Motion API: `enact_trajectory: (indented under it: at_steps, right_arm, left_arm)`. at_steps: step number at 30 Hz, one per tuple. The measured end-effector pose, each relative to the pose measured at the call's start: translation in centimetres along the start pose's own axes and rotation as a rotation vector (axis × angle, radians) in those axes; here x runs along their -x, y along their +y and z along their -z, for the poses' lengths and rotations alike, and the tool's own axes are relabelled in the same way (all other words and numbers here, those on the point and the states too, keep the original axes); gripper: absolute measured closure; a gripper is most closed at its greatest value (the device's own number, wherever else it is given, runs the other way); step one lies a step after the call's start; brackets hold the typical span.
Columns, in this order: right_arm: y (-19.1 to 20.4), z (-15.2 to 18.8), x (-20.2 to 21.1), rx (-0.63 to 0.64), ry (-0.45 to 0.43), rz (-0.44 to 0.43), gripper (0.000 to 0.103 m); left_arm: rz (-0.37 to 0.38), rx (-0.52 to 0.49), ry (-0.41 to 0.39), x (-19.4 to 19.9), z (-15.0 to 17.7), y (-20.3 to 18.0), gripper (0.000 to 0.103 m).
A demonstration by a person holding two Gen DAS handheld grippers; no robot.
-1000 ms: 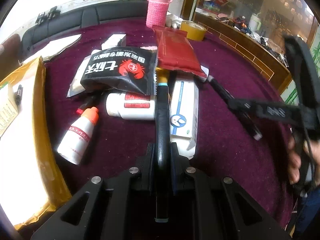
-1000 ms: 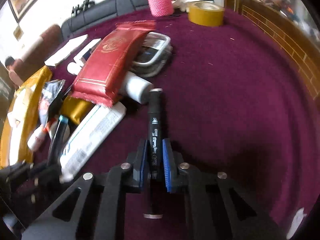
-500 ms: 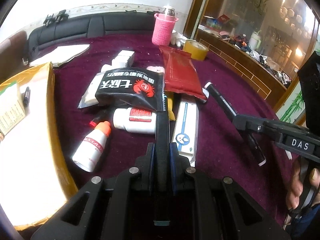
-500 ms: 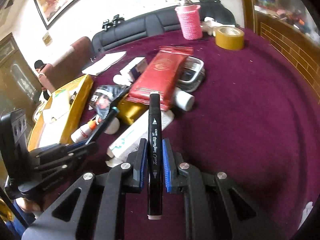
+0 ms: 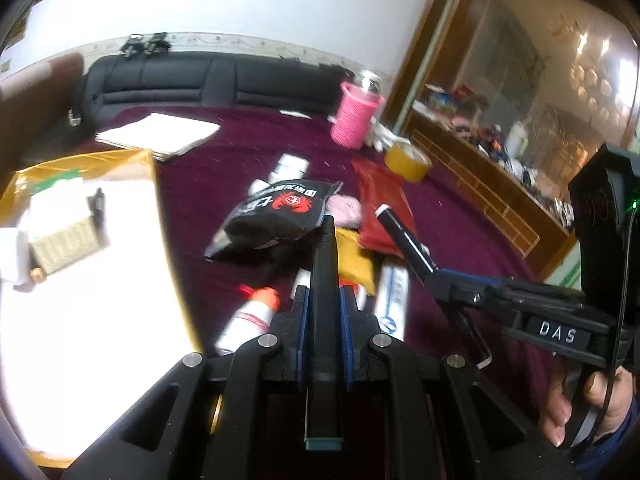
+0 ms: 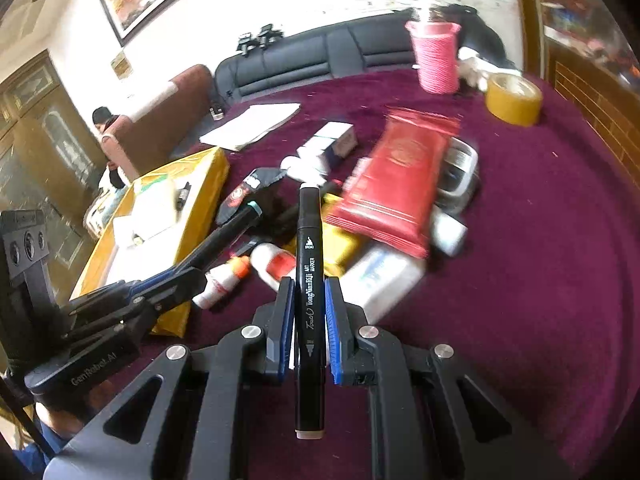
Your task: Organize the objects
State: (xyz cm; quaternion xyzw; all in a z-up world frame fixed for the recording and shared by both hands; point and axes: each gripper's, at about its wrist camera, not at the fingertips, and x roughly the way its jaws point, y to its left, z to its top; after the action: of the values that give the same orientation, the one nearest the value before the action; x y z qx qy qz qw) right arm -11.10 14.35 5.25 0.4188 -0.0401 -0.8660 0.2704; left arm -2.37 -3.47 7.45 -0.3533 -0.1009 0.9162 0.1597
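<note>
The right claw (image 6: 308, 312) is closed on a black art marker (image 6: 309, 280), its blue pads pressing the barrel on both sides. The marker is a squarish black stick with white lettering along its length, a pale cap end toward the camera and another pale end at the far tip; it lies along the claw's fingers, lifted above the maroon cloth of the desk (image 6: 540, 280).

The left claw (image 5: 323, 312) is clamped the same way on a second marker (image 5: 325, 288), dark and plain from this side, with a teal end cap (image 5: 323, 443) nearest the camera. In the right wrist view its far tip looks teal too, though motion blur makes that hard to confirm.

Below both markers lies a loose pile on the desk: a black snack bag with a red crab (image 5: 280, 216), a red foil packet (image 6: 394, 188), a small white bottle with an orange cap (image 6: 222, 280), a white tube box (image 6: 380, 276) and a yellow packet (image 5: 354, 258). A gold-edged tray (image 6: 192, 216) sits to the left of the pile, and a pink woven cup (image 6: 436, 60) and a roll of tan tape (image 6: 514, 98) stand at the far side.
</note>
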Motion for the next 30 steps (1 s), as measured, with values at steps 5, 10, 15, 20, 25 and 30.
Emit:
enact_trajectory:
  at_steps: [5, 10, 15, 20, 25, 30]
  right_arm:
    - [3.1, -1.3, -1.2, 0.043, 0.009, -0.029, 0.091]
    - [5.7, -2.9, -2.2, 0.062, 0.005, -0.064, 0.091]
    - [7.5, -4.3, -4.4, 0.076, 0.032, -0.065, 0.091]
    - [8.4, -5.1, -6.0, 0.052, 0.051, -0.099, 0.091]
    - [11.2, -6.5, -5.6, 0.106, 0.01, -0.114, 0.09]
    - [14.4, -7.7, -8.4, 0.171, 0.05, -0.121, 0.09]
  left_arm:
    - [-0.007, 0.08, -0.026, 1.3, -0.8, 3.4, 0.091]
    - [-0.044, 0.139, -0.072, 2.5, -1.3, 6.3, 0.091]
    - [-0.077, 0.222, -0.066, 2.4, -1.3, 9.4, 0.091]
    - [-0.096, 0.257, -0.065, 2.2, -1.3, 11.0, 0.091]
    - [-0.124, 0.3, -0.07, 2.1, -1.2, 12.2, 0.091]
    - [-0.17, 0.362, -0.074, 2.0, -1.2, 14.0, 0.091]
